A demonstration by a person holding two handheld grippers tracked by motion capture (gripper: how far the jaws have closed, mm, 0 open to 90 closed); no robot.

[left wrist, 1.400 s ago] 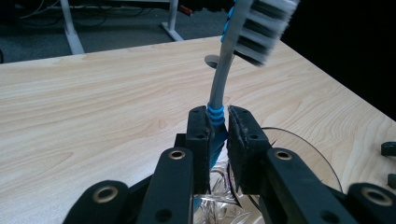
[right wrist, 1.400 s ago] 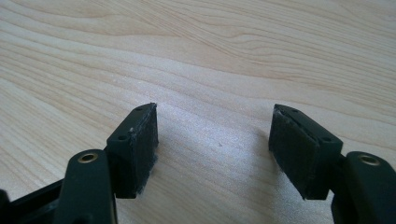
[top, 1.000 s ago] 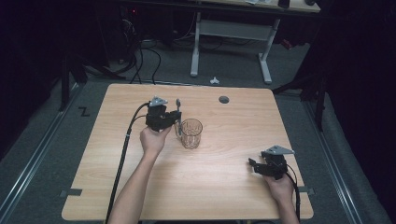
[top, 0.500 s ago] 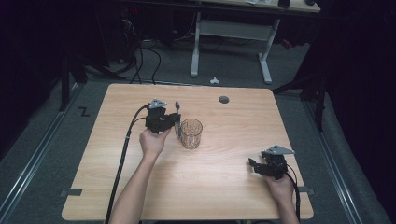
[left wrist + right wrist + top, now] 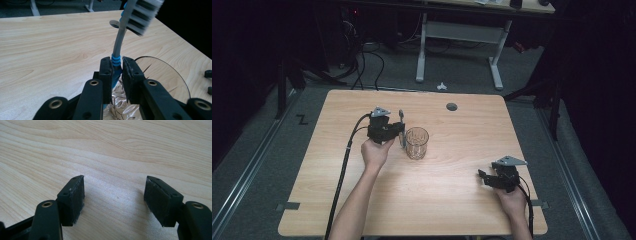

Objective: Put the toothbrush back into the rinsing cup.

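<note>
Left gripper (image 5: 401, 131) clamped on a grey-and-blue toothbrush (image 5: 119, 47), held upright just at 9 o'clock of the glass (image 5: 417, 143) near table (image 5: 452, 200) centre. Right gripper (image 5: 484, 177) spread wide with nothing between its jaws, resting at 4 o'clock, well apart from the glass.

I see the glass (image 5: 417, 142) mid-table (image 5: 452, 210); toothbrush (image 5: 402, 125) at its 9 o'clock, right gripper (image 5: 486, 178) at 4.
</note>
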